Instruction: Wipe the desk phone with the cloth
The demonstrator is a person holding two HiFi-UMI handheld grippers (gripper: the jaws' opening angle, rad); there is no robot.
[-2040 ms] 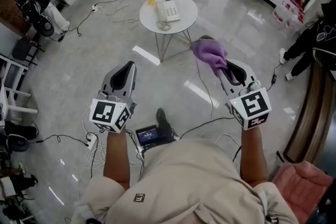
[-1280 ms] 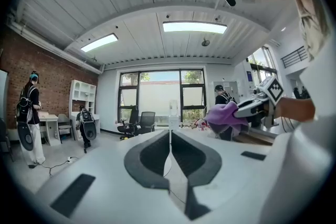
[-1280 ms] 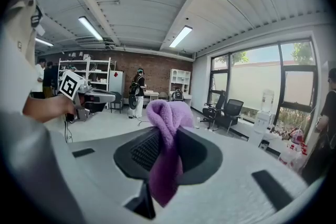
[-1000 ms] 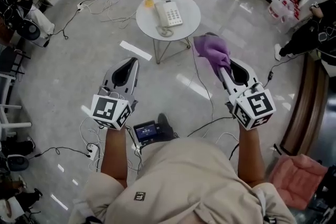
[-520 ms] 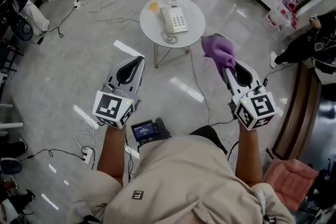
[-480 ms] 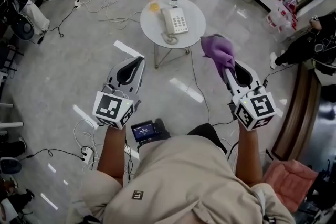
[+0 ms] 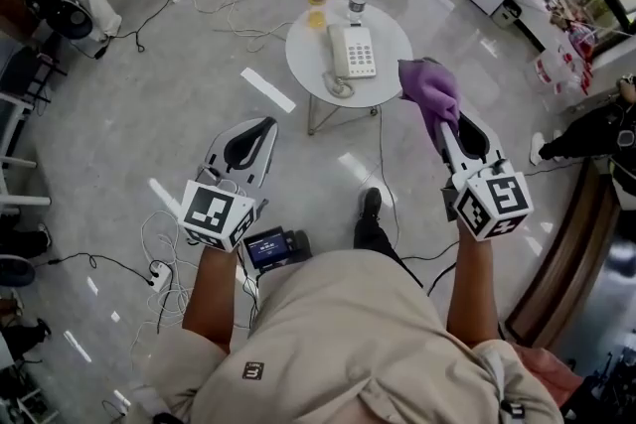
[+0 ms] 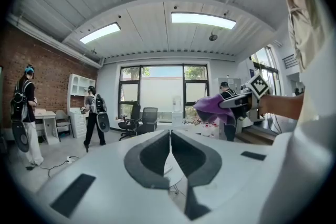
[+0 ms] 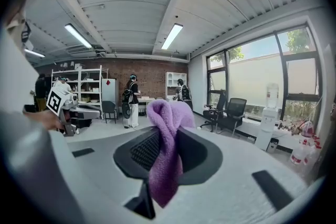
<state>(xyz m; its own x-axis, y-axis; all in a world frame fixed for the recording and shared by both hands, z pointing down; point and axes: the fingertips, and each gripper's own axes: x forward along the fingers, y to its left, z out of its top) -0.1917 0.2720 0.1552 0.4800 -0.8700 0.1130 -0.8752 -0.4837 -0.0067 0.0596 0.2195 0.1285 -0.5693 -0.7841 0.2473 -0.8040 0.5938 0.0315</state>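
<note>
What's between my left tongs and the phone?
In the head view, only floor with a white strip, then the table rim, lies between the left tongs and the phone.

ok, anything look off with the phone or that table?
Nothing stands out. The desk phone lies flat on the round table, bottle upright near it. Only loose cables trail across the floor.

One round white counter is carrying one white desk phone and one clear plastic bottle. Two small yellow objects are sitting far left. One purple cloth is showing, along with two grippers: the left gripper and the right gripper.
</note>
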